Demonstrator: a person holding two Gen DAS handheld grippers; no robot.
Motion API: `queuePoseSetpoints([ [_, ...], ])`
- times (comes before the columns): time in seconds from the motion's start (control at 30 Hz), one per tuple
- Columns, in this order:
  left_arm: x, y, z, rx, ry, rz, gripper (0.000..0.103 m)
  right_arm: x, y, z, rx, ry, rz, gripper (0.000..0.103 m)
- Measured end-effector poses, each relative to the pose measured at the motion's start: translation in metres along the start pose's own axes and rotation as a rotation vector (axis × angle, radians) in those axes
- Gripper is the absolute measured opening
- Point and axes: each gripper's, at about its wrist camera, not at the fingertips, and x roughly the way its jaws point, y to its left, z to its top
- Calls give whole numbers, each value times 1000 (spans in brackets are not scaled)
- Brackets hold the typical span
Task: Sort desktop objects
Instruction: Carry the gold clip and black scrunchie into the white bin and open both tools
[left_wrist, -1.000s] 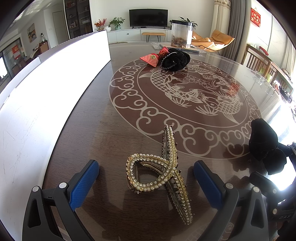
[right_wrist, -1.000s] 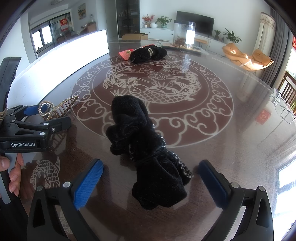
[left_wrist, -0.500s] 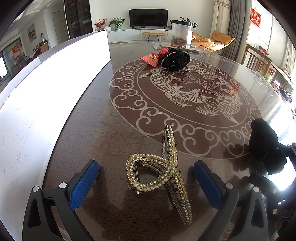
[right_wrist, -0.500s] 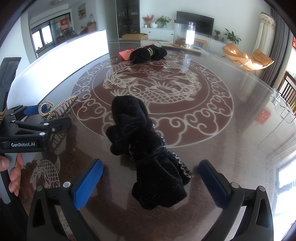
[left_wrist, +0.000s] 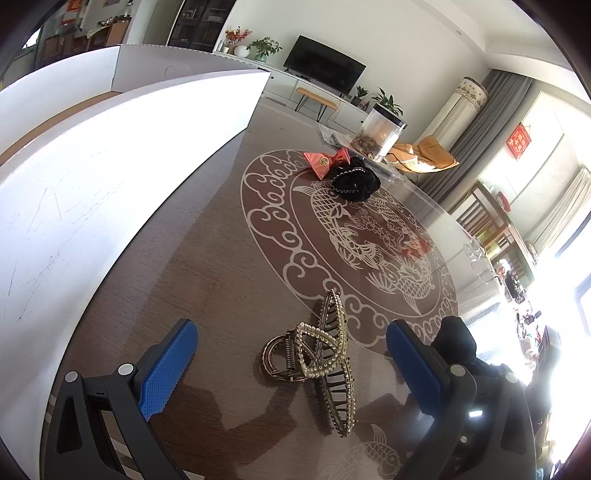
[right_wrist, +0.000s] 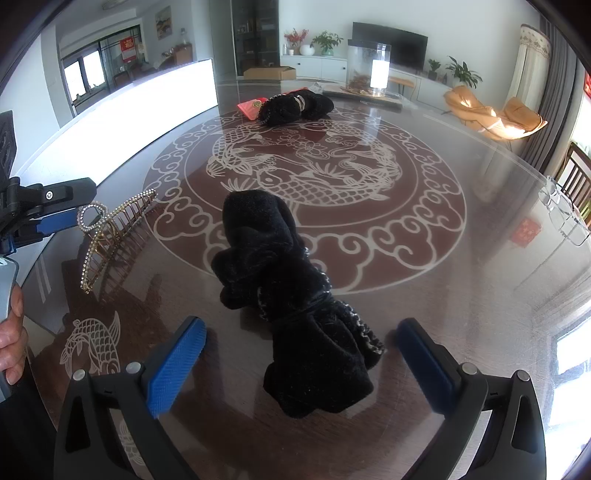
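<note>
A gold claw hair clip (left_wrist: 321, 363) set with pearls lies on the dark table (left_wrist: 207, 266), between the blue pads of my open left gripper (left_wrist: 291, 330) and touching neither. The right wrist view shows the same clip (right_wrist: 110, 236) next to the left gripper's fingers (right_wrist: 55, 206). A black velvet hair tie (right_wrist: 291, 295) lies lengthwise between the spread fingers of my open right gripper (right_wrist: 301, 326), untouched. Its top (left_wrist: 452, 338) shows behind the left gripper's right finger.
A long white box wall (left_wrist: 110, 166) runs along the table's left side. At the far end lie a red bow (left_wrist: 327, 162) and a black scrunchie (left_wrist: 356, 182), with a clear jar (left_wrist: 380, 133) behind them. A hand (right_wrist: 11, 332) holds the left gripper's handle.
My left gripper has risen and tilted, so its view now leans and takes in the top of the white box. The clip, the black hair tie and the right gripper have stayed put.
</note>
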Motion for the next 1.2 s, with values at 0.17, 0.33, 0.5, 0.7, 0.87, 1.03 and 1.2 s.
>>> queuePoseSetpoints([
  [0.17,13,-20,-6,97,43,30,103,0,0,0,1,0,1,103],
  [0.33,37,-49,-14,285,83,205,103,-1,-2,1,5,-7,36,103],
  [0.5,34,-52,-18,333,54,226,78,4,-1,16,-85,38,52,103],
  [0.7,21,-51,-16,324,19,154,43,5,1,23,-184,50,124,43],
  [0.87,-7,-45,-14,249,-38,53,43,-22,4,27,-155,-8,110,34],
  [1.03,-45,-41,-15,194,-120,24,43,-50,23,35,-205,-67,111,34],
  [1.2,-104,-31,-2,126,-221,24,43,-68,49,64,-227,-137,167,34],
])
